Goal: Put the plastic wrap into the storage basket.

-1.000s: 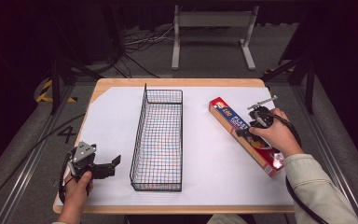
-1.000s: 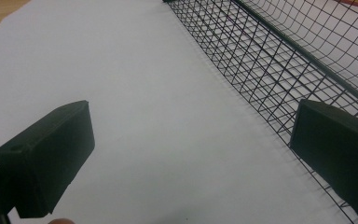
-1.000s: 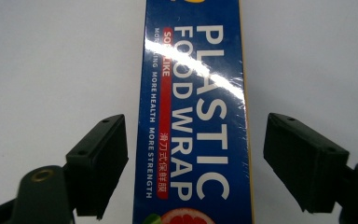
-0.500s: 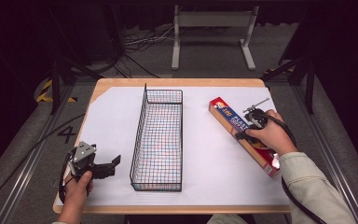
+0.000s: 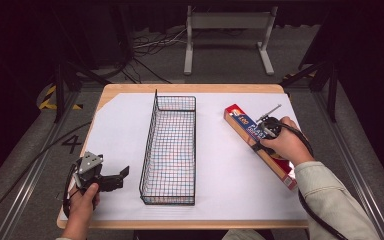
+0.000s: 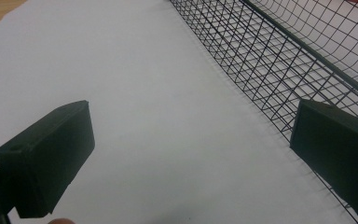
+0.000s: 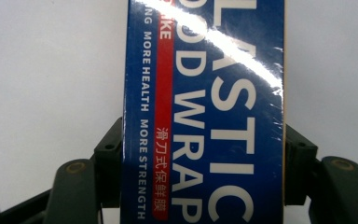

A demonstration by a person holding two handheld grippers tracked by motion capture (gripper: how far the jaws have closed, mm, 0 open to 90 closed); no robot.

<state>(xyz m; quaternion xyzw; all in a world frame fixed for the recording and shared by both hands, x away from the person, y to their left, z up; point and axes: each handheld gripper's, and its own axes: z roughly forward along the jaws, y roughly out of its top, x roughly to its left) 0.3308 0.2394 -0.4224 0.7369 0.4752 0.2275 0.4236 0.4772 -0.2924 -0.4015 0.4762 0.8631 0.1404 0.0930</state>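
Observation:
A long blue and red plastic wrap box (image 5: 241,121) lies on the white sheet at the right of the table, angled toward the near right. My right gripper (image 5: 263,141) sits down over its middle. In the right gripper view the box (image 7: 205,93) runs between the two jaws, which press on its long sides; my right gripper (image 7: 203,158) is shut on it. An empty black wire basket (image 5: 153,135) stands lengthwise in the middle. My left gripper (image 5: 118,178) rests open near the basket's near left corner, with the basket wall (image 6: 270,60) beside its right jaw.
A white sheet (image 5: 115,130) covers most of the wooden table (image 5: 130,89). A cable trails from each gripper off the near edge. Beyond the table's far edge stand a white metal frame (image 5: 227,30) and floor cables.
My right hand has shifted slightly toward the left and down along the box, settling the gripper over it. My left gripper and the basket have stayed put.

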